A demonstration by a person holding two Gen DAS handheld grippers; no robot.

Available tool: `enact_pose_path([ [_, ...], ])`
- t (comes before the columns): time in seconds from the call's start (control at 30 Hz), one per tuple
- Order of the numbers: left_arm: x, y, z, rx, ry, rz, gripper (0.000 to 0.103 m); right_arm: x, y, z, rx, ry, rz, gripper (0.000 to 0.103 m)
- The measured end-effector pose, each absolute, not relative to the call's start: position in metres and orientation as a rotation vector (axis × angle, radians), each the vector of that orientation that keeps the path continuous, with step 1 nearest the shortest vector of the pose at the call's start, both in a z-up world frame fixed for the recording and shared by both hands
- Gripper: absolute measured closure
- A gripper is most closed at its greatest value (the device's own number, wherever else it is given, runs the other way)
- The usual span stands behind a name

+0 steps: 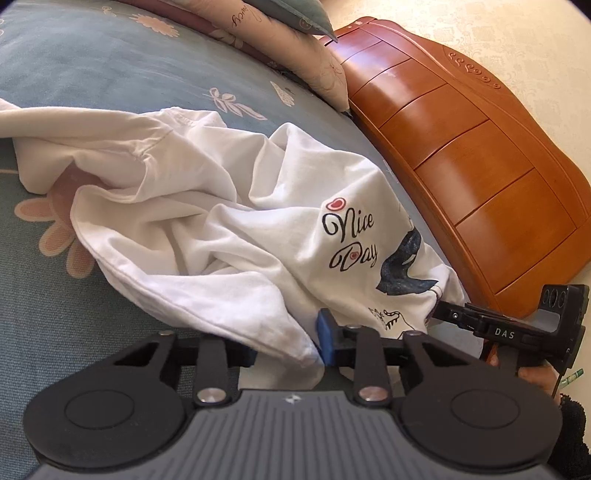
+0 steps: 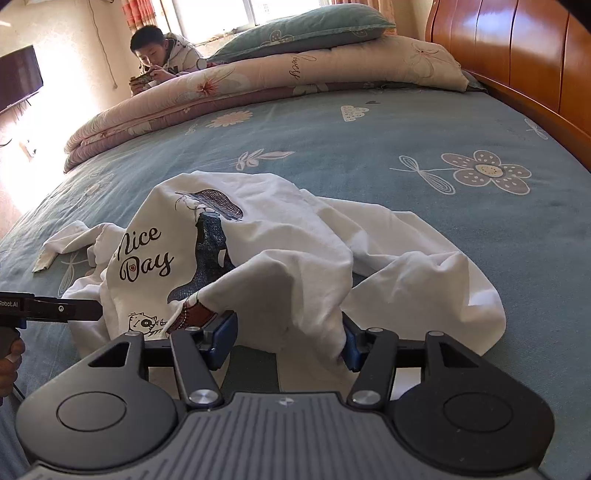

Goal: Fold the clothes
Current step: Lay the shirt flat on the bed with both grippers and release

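Observation:
A crumpled white T-shirt (image 1: 221, 229) printed "Nice Day" lies on the blue flowered bed sheet (image 1: 92, 66). My left gripper (image 1: 288, 349) is low at the shirt's near edge, its blue pads closed in on a bunched hem. In the right wrist view the same T-shirt (image 2: 295, 240) rises in a fold between the wide-apart pads of my right gripper (image 2: 286, 341). That fold rests against the right pad, and the left pad stands free of it. The right gripper's body (image 1: 517, 325) shows at the shirt's right side. The left gripper's body (image 2: 48, 306) shows at the shirt's left edge.
A wooden headboard (image 1: 461, 147) runs along the right. Folded quilts (image 2: 258, 81) and a pillow (image 2: 303, 29) are stacked along the far side of the bed sheet (image 2: 369, 147). A person (image 2: 162, 55) leans there over a phone. A dark screen (image 2: 18, 77) is on the left wall.

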State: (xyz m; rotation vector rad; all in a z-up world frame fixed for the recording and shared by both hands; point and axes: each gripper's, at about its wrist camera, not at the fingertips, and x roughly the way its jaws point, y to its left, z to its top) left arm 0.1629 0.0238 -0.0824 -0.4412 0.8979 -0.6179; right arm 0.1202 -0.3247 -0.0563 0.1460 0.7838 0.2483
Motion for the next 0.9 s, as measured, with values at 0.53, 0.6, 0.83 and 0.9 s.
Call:
enact_pose_path([
  [0.53, 0.128, 0.104, 0.019, -0.374, 0.695, -0.472, 0.093, 0.105, -0.326, -0.028, 0.196, 0.704, 0.439, 0.095],
  [0.6, 0.120, 0.116, 0.030, -0.367, 0.678, -0.444, 0.093, 0.100, -0.325, -0.016, 0.199, 0.690, 0.454, 0.095],
  [0.83, 0.102, 0.143, 0.053, -0.325, 0.682, -0.350, 0.093, 0.082, -0.329, 0.018, 0.183, 0.704, 0.469, 0.095],
  [0.9, 0.099, 0.148, 0.052, -0.316, 0.694, -0.323, 0.093, 0.078, -0.331, 0.022, 0.183, 0.729, 0.469, 0.095],
])
